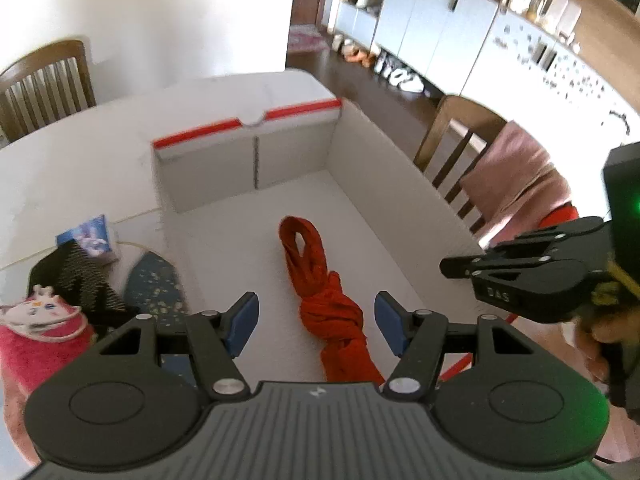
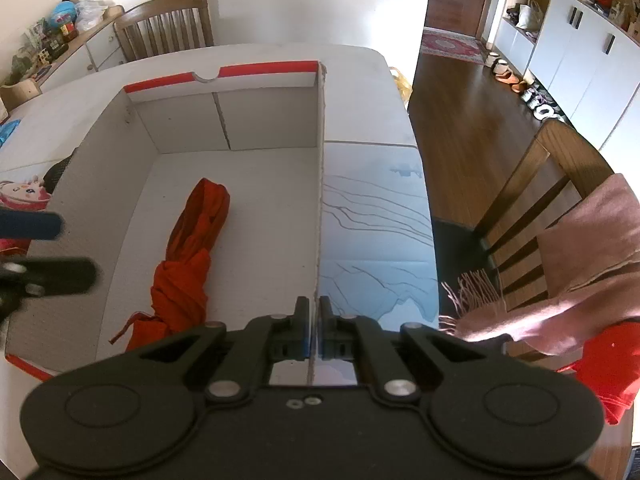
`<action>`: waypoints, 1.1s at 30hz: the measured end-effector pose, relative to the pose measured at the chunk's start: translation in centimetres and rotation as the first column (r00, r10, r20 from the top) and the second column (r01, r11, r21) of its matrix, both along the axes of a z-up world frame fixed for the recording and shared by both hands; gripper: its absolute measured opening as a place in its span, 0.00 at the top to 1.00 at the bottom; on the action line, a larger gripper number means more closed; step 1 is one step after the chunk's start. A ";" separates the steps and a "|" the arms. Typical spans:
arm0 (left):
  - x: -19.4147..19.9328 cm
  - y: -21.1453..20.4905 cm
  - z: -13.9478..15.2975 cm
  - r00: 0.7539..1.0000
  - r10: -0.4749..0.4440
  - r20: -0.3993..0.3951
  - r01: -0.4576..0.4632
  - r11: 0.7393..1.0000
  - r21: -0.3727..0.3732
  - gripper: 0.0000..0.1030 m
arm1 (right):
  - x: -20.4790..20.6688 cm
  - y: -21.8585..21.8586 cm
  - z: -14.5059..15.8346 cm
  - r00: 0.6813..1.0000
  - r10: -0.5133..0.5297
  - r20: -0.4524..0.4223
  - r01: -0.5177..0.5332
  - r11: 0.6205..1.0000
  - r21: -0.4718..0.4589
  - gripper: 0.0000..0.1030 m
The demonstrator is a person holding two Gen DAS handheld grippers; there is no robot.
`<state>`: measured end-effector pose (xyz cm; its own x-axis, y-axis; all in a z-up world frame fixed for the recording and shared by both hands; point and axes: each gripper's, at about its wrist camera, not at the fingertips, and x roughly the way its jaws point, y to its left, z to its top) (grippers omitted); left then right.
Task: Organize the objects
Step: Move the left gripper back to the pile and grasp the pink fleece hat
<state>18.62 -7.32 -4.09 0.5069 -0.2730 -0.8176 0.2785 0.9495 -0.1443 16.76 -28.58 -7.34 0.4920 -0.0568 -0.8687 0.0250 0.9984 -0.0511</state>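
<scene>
A knotted red cloth [image 1: 332, 316] [image 2: 188, 256] lies on the floor of an open white cardboard box [image 1: 372, 168] [image 2: 176, 128] with red trim, which stands on a white table [image 1: 80, 160]. My left gripper [image 1: 316, 304] hovers above the cloth, open, its blue pads apart and touching nothing. In the right wrist view the left gripper [image 2: 44, 250] shows blurred at the left edge. My right gripper [image 2: 316, 320] is shut on the top edge of the box's right wall. In the left wrist view the right gripper [image 1: 452, 268] reaches in from the right.
Left of the box lie a pink cartoon towel [image 1: 36, 332], a black patterned cloth [image 1: 76, 276], a dark speckled cloth [image 1: 156, 288] and a small blue card [image 1: 90, 236]. A printed flap [image 2: 372, 240] lies right of the box. A chair [image 2: 532, 208] carries a pink scarf [image 2: 580, 248].
</scene>
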 end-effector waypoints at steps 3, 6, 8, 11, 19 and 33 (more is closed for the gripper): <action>-1.0 1.9 1.0 0.999 0.032 0.026 -0.032 0.999 -0.011 0.39 | 0.0 0.0 0.0 1.000 -0.007 -0.001 0.007 1.000 0.002 0.97; -2.0 3.9 1.8 0.997 0.070 0.044 -0.069 0.997 -0.017 0.39 | 0.0 0.1 0.0 1.000 -0.010 -0.002 0.010 1.000 -0.001 0.98; -2.6 5.4 2.1 0.993 0.100 0.056 -0.099 0.995 -0.020 0.39 | 0.1 0.1 0.1 1.000 -0.012 -0.003 0.012 1.000 -0.004 0.98; -3.6 7.8 2.5 0.987 0.145 0.070 -0.143 0.989 -0.023 0.37 | 0.1 0.1 0.3 1.000 -0.018 0.002 0.018 1.000 -0.004 0.98; -6.0 14.6 2.6 0.940 0.327 0.097 -0.325 0.945 -0.030 0.23 | 0.2 0.3 0.4 1.000 -0.028 0.002 0.028 0.999 -0.016 0.98; -7.3 23.4 -4.1 0.844 0.536 -0.033 -0.535 0.844 0.030 0.19 | 0.4 0.6 0.1 0.999 -0.045 -0.006 0.045 0.998 -0.034 0.97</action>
